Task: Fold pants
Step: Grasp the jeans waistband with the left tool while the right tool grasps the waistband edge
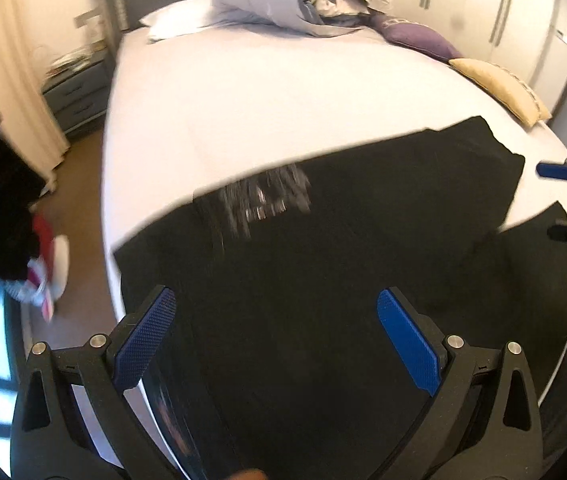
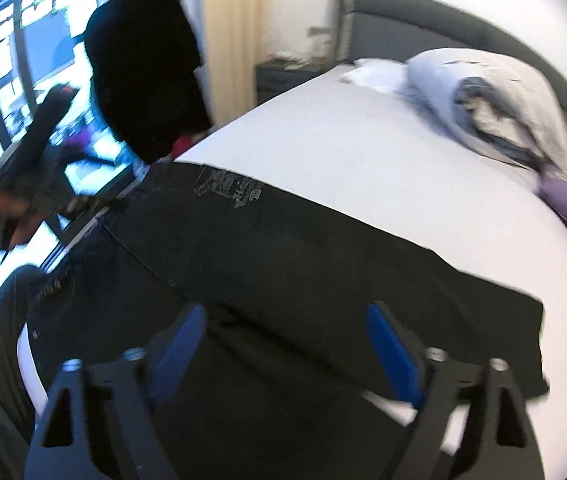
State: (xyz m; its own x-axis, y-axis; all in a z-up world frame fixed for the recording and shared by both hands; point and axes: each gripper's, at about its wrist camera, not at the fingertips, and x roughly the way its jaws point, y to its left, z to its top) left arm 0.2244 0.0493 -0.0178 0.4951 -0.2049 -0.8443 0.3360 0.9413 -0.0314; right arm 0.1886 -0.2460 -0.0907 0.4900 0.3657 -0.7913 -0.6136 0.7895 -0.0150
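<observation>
Now pants lie flat on bed, both grippers wide and empty; next: grab an edge, fold

We find one pale printed graphic on the black pants, ahead of the right gripper's fingers. Its lettering cannot be read in either view.
</observation>
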